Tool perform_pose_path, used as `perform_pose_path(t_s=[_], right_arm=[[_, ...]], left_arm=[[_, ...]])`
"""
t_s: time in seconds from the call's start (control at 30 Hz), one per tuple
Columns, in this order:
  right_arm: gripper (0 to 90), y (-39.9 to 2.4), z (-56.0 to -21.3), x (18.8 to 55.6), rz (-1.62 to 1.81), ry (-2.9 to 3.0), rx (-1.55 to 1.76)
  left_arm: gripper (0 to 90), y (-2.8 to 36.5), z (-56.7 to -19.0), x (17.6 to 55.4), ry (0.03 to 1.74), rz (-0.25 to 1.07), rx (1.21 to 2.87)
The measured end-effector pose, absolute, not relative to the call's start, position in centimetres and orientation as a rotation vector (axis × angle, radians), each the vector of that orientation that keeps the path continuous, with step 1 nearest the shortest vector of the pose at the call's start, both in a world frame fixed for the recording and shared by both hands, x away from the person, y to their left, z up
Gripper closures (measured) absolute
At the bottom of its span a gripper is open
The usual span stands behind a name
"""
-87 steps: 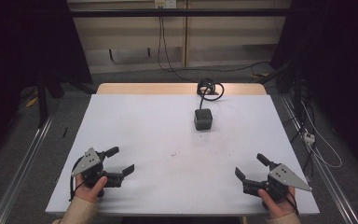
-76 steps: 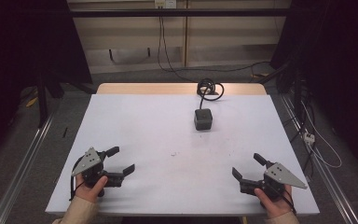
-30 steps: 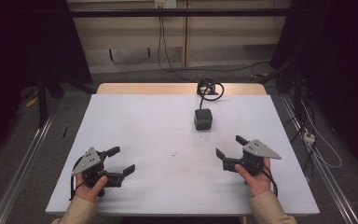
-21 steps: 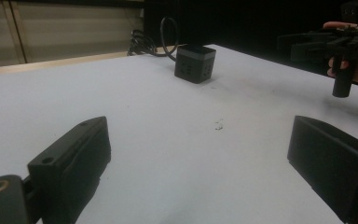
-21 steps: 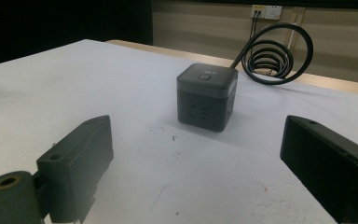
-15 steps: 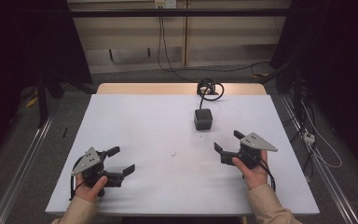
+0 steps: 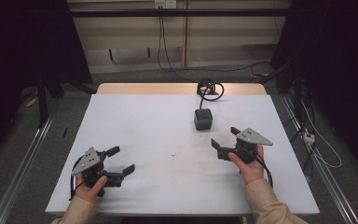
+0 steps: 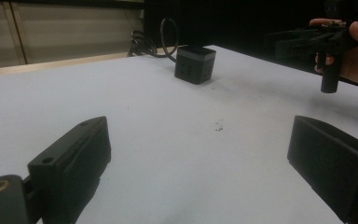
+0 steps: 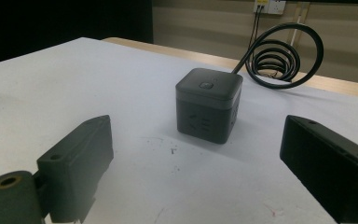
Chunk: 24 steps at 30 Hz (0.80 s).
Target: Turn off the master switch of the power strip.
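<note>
A dark grey cube-shaped power socket (image 7: 203,118) stands on the white table (image 7: 144,121), right of centre, with sockets on its sides and a button on top (image 9: 207,85). Its black cable (image 7: 209,88) coils behind it at the far edge. My right gripper (image 7: 224,138) is open, held just in front and to the right of the cube, with its jaws pointing toward it (image 9: 209,104). My left gripper (image 7: 121,160) is open near the front left of the table, nothing between its jaws. From there the cube (image 8: 195,64) sits far ahead.
A few small dark specks (image 7: 173,153) mark the table's middle. A bare wooden strip (image 7: 144,88) runs along the table's far edge. Cables (image 7: 317,149) lie on the floor to the right, and metal rails (image 7: 18,163) run along the left side.
My right gripper has moved from the front right corner forward and left, up to the cube. My left gripper has stayed where it was. Both stay open.
</note>
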State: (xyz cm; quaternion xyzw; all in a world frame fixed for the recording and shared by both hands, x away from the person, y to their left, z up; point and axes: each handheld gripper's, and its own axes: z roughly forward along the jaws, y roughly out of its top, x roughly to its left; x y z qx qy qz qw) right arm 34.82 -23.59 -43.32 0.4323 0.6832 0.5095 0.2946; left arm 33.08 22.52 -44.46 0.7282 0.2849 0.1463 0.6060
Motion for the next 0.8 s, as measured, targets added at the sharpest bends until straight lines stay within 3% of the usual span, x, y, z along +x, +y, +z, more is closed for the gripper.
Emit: perform_pose_path(t_s=[0.8], right_arm=[[9.8, -23.4, -43.0, 37.0, 1.344, 1.837, 1.193]], left_arm=[[5.8, 22.5, -44.4, 33.1, 0.657, 0.339, 1.681]])
